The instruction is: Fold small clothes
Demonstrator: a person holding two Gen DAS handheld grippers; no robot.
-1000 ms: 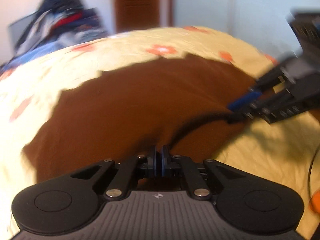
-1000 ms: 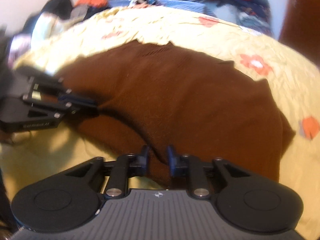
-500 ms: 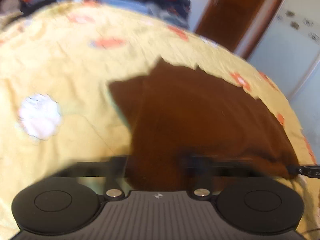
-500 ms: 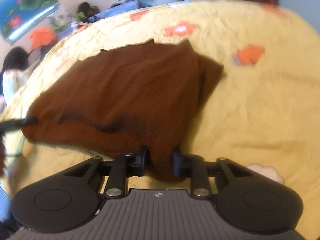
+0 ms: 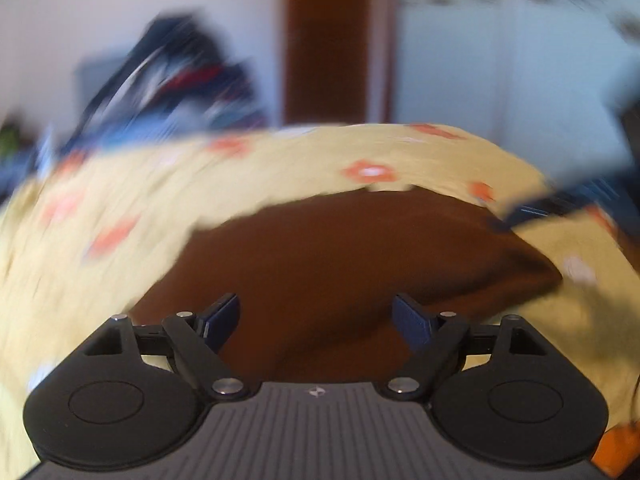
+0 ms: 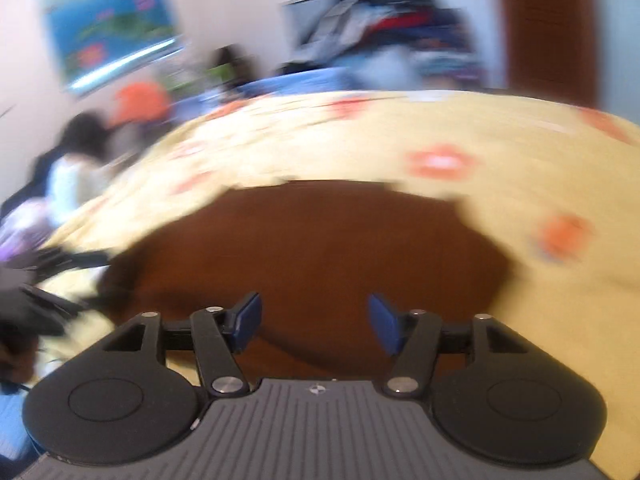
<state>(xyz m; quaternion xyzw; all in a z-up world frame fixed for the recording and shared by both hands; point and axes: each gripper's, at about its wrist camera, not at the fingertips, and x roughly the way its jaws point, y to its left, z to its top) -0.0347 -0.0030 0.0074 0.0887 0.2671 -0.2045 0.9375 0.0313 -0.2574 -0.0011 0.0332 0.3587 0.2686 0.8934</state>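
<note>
Brown garment (image 5: pixel 340 248), yellow bedspread (image 5: pixel 120 200) — orange flowers, blue fingertips (image 6: pixel 384 322)

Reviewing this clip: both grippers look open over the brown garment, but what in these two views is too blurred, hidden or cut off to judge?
- Brown garment: motion blur in both views; fold lines and garment type unreadable.
- Its near edge: hidden behind the left gripper body in the left wrist view, and behind the right gripper in the right wrist view.
- Clothes pile: smeared, items indistinguishable.
- Wall picture: blurred.
</note>
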